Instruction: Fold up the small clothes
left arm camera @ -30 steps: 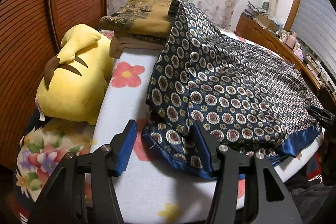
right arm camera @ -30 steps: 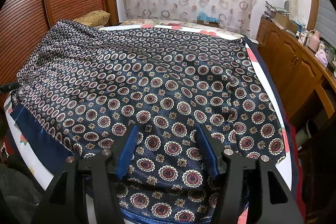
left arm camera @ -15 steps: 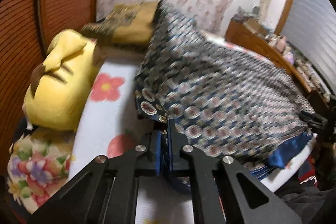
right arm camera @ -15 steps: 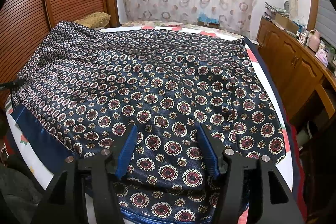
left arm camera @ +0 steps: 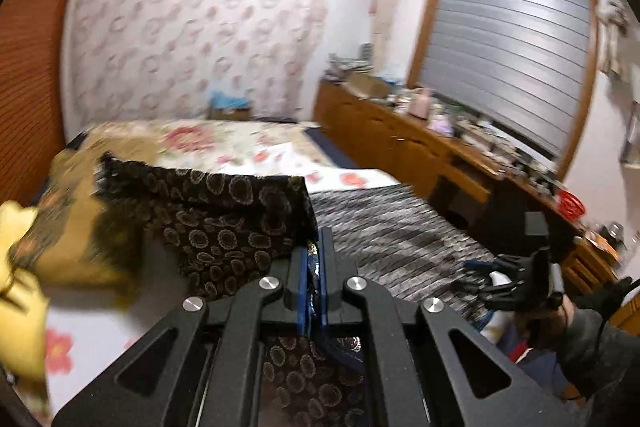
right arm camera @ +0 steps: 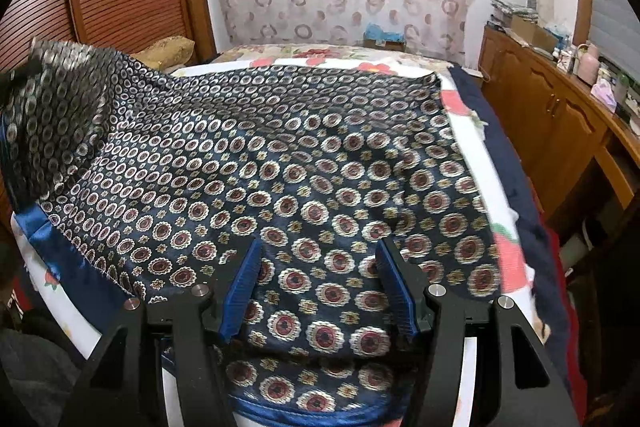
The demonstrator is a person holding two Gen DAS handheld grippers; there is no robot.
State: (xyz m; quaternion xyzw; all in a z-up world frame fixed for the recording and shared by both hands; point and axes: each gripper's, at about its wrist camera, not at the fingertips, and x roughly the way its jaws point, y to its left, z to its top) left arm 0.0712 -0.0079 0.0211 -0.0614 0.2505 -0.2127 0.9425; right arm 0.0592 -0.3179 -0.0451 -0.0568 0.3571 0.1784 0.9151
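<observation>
Scarf point(right arm camera: 304, 163), dark blue with ringed medallions and a plain blue border, lies spread over the bed point(right arm camera: 472, 143), covering most of the flowered sheet. Its corner on the side away from the wooden cabinet point(right arm camera: 560, 115) is raised off the bed, the cloth sloping up there and blurred. Left claw point(left arm camera: 314, 279) is shut tight on that corner, a bunched bit of cloth showing between its blue pads, with the scarf's duller underside hanging just beyond it. Right claw point(right arm camera: 320, 287) stands fairly wide over the scarf's near edge, cloth lying between its pads; no grip can be made out. A yellow plush toy point(left arm camera: 16, 291) sits at the bed's edge, on the side of the raised corner.
</observation>
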